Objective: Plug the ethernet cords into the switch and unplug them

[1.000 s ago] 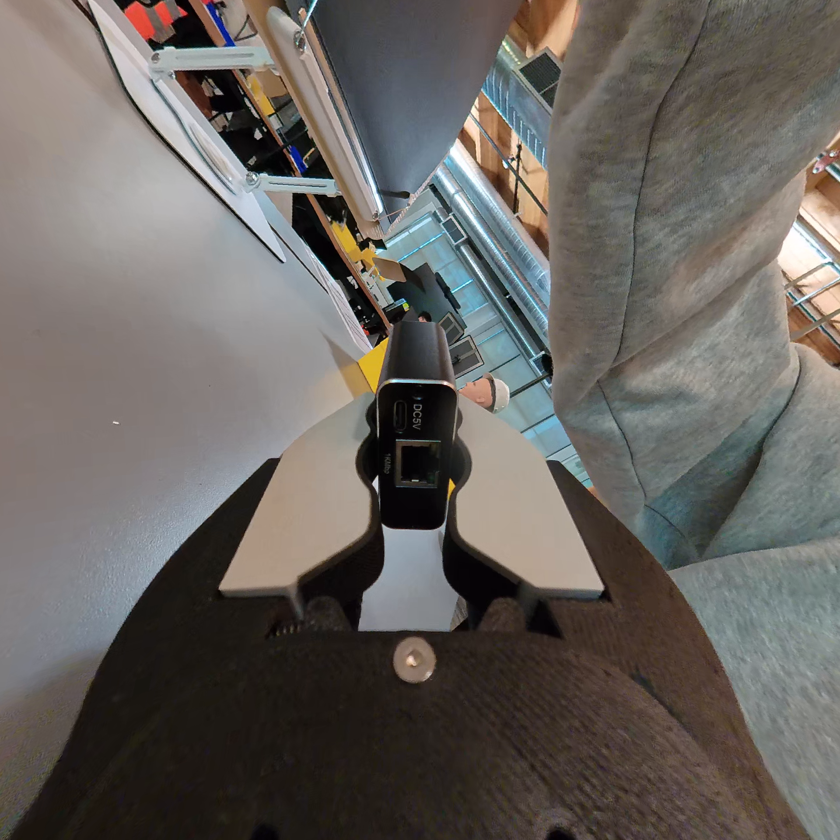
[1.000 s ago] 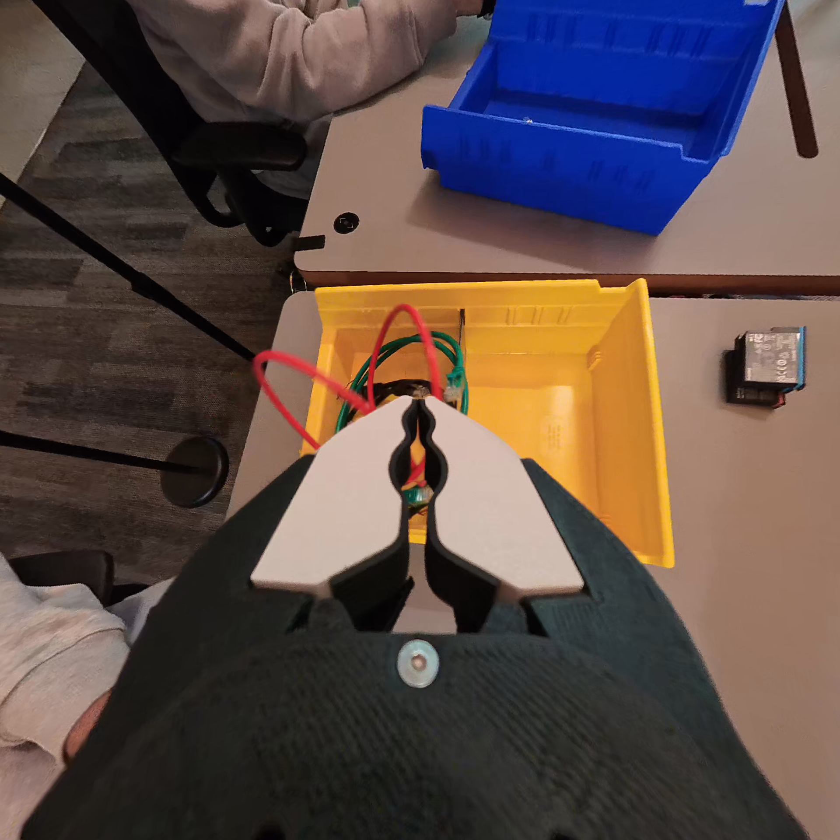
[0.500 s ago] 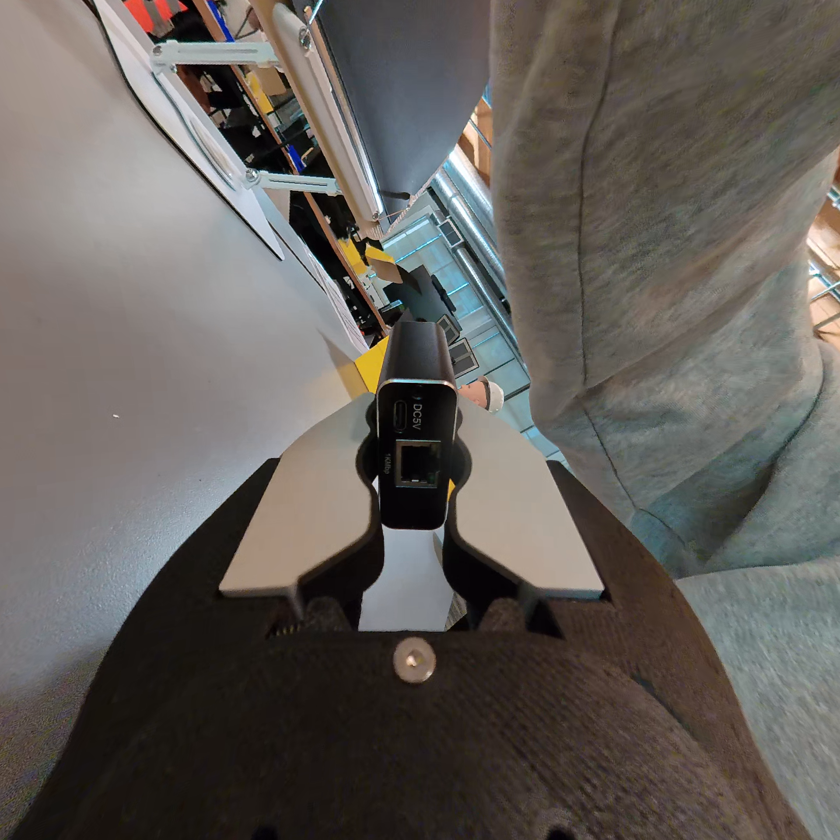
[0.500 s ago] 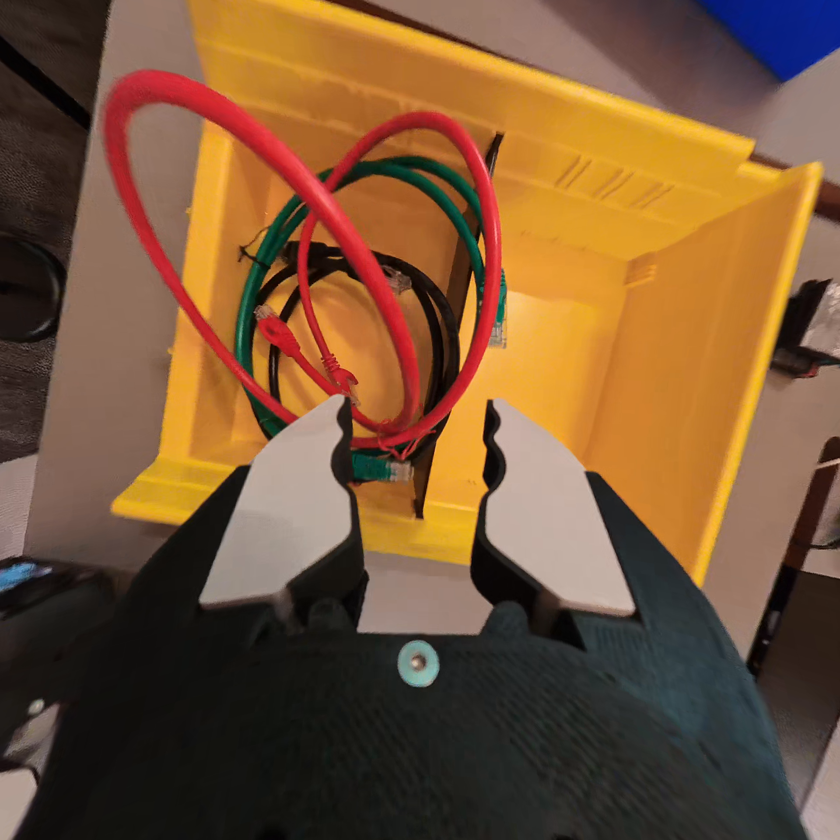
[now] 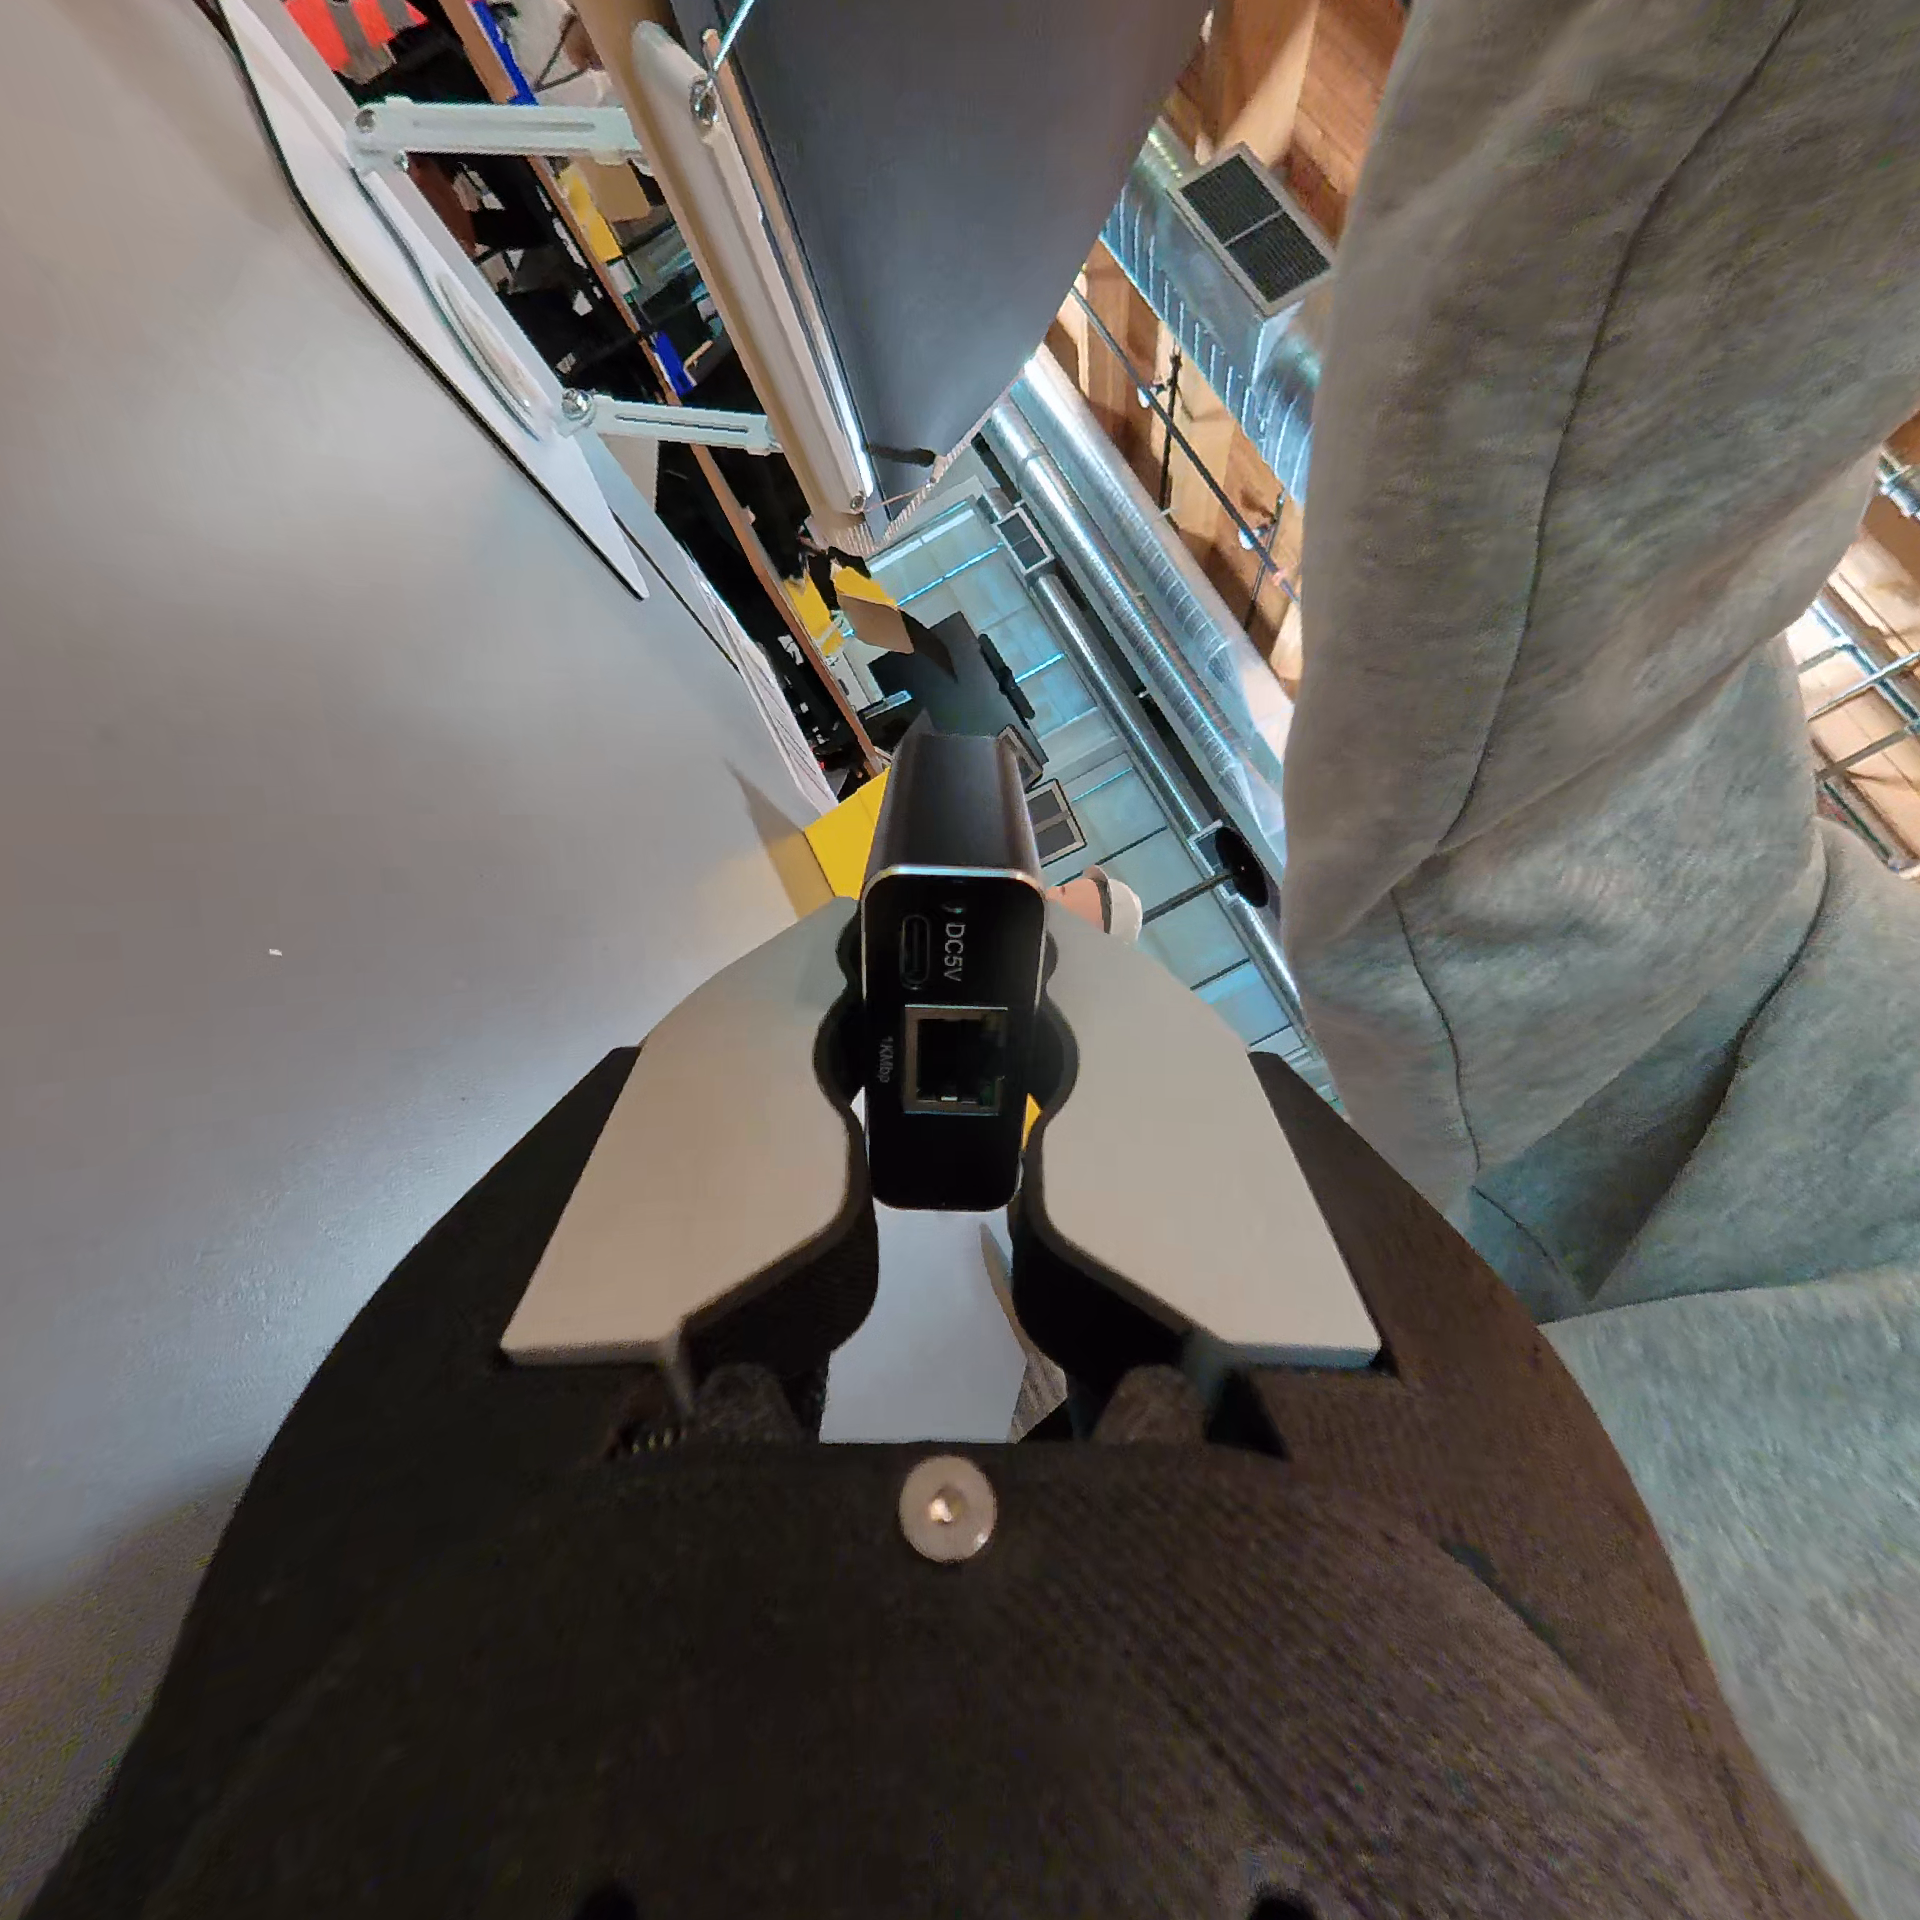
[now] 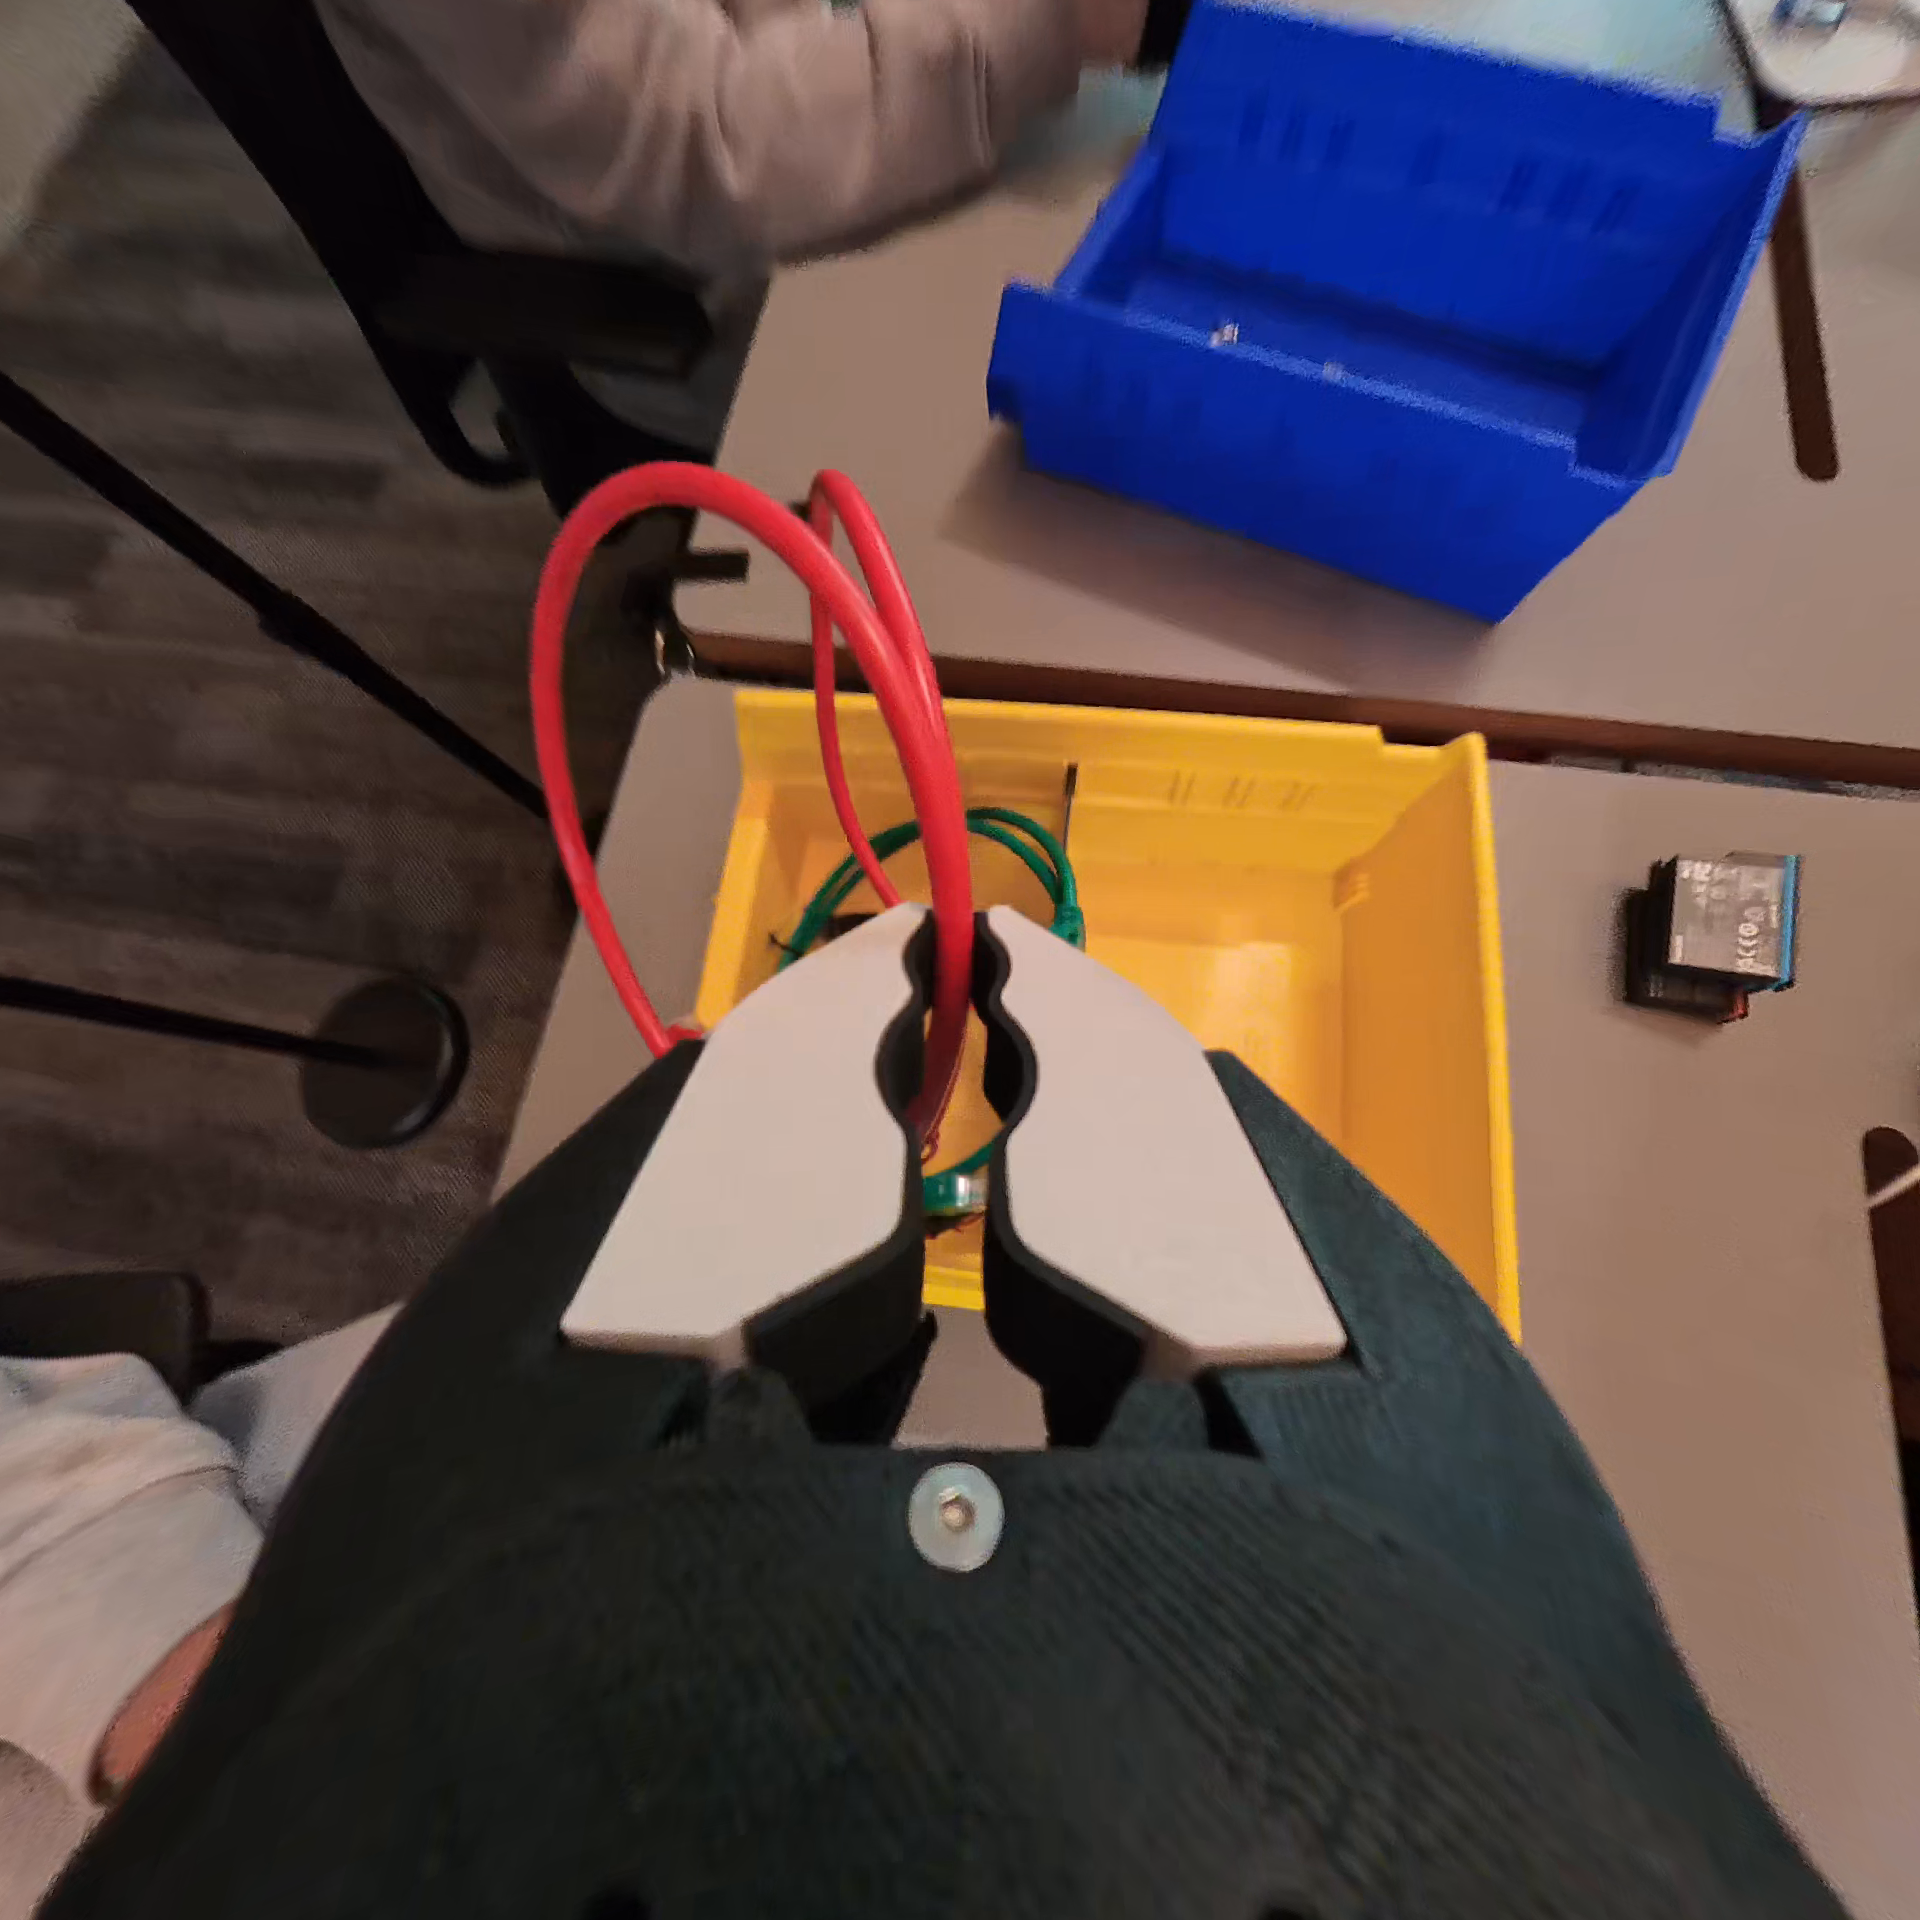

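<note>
My left gripper (image 5: pixel 951 940) is shut on a small black switch (image 5: pixel 951 1039), held up in the air with its end face toward the camera; an ethernet port and a smaller port show there, both empty. My right gripper (image 6: pixel 951 914) is shut on a red ethernet cord (image 6: pixel 727 623), whose loops rise above the yellow bin (image 6: pixel 1423 1039). A green cord (image 6: pixel 1049 862) lies coiled in the bin's left compartment, and a green plug (image 6: pixel 956 1193) shows between my right fingers. The red cord's plugs are hidden.
A blue bin (image 6: pixel 1382 416) sits on the far table. A small black and blue box (image 6: pixel 1714 935) lies right of the yellow bin. A grey sleeve (image 5: pixel 1558 727) fills the right of the left wrist view. A person's arm (image 6: pixel 675 114) and black stand legs (image 6: pixel 374 1060) are at left.
My right gripper opened over the bin, dropped close to the cords, then shut on the red cord and lifted it up and out. The left gripper holds the switch still; the sleeve shifted.
</note>
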`<state>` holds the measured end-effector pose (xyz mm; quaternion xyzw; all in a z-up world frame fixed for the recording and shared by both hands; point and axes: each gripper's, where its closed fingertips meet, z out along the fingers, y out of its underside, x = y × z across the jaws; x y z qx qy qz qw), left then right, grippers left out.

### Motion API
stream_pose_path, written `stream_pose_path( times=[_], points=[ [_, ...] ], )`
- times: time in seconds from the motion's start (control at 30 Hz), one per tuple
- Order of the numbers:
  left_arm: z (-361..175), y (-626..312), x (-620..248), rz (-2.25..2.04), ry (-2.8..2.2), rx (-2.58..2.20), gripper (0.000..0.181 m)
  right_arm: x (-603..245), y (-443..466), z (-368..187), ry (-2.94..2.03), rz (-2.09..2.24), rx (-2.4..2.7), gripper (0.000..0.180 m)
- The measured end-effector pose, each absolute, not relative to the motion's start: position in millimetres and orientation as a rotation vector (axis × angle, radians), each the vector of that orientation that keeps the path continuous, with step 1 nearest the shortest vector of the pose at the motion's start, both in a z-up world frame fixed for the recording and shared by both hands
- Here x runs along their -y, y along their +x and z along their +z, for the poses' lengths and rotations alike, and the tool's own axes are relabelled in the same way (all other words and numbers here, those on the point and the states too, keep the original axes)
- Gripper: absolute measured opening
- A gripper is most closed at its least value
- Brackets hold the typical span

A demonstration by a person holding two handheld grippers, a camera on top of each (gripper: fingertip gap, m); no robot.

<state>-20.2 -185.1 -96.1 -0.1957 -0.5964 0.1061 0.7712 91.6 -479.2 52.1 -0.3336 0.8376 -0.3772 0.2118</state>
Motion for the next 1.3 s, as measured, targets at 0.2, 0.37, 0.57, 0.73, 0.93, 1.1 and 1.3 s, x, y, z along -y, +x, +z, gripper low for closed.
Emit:
stream_pose_path(
  times=[0.2, 0.37, 0.57, 0.73, 0.93, 1.1, 1.3],
  points=[
    [-97.3, -21.0, 183.5, 0.241, -0.437, 1.303, 0.024, 447.5, 58.6, 105.3, -0.724, -1.136, -2.159, 0.006],
    [-97.2, -20.2, 184.4, 0.258, -0.439, 1.308, 0.025, 378.8, 6.9, 113.3, -0.611, -1.182, -2.122, 0.006],
    [-101.7, -17.2, 195.0, 0.355, -0.423, 1.372, 0.025, 264.0, -77.2, 72.8, -0.317, -1.307, -2.227, 0.005],
    [-96.5, -9.5, 211.8, 0.467, -0.376, 1.388, 0.025, 171.3, -146.3, 6.6, 0.190, -1.416, -2.295, 0.005],
    [-88.5, -39.1, 202.6, 0.429, -0.463, 1.335, 0.025, 100.4, -184.0, -63.6, 0.644, -1.381, -2.141, 0.006],
    [-86.5, -77.7, 180.0, 0.351, -0.574, 1.291, 0.024, 70.3, -221.5, -86.9, 0.790, -1.373, -2.108, 0.006],
    [-86.3, -110.4, 161.0, 0.274, -0.648, 1.256, 0.024, 43.8, -221.0, -118.0, 0.841, -1.279, -2.134, 0.013]
  ],
)
